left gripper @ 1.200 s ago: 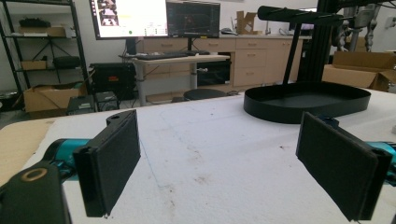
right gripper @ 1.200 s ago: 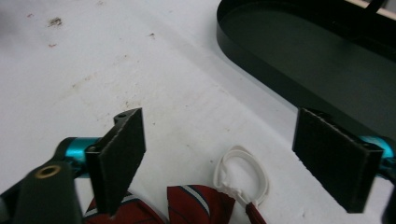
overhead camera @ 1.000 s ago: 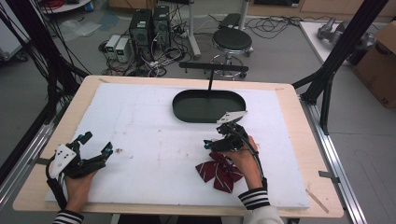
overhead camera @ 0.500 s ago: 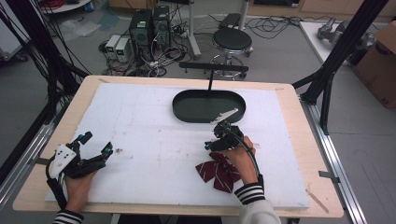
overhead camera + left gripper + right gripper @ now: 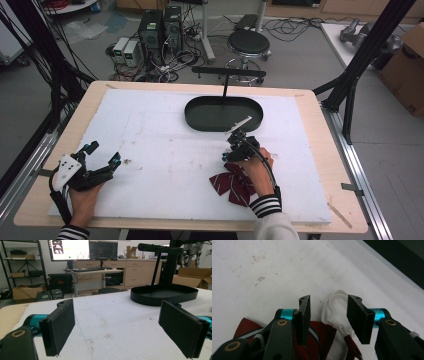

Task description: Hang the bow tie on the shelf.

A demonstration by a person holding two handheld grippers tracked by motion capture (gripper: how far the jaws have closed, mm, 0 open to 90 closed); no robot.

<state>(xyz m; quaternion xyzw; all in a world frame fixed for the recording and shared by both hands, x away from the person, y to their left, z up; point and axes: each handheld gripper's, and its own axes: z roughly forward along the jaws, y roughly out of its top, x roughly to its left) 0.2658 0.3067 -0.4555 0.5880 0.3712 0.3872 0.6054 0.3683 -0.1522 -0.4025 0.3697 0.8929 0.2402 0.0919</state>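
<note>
Where cables trail, white table point(image 5: 165, 130) stands.

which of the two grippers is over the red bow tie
The right gripper: its jaws straddle the white strap of the red bow tie and have just been closing. The left gripper rests open over bare white foam, far from it.

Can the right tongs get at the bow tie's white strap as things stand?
Probably yes. The right tongs hang right over the white strap of the red bow tie, jaws just closing with the loop between them and not yet pinched; nothing blocks them on the white board.
</note>
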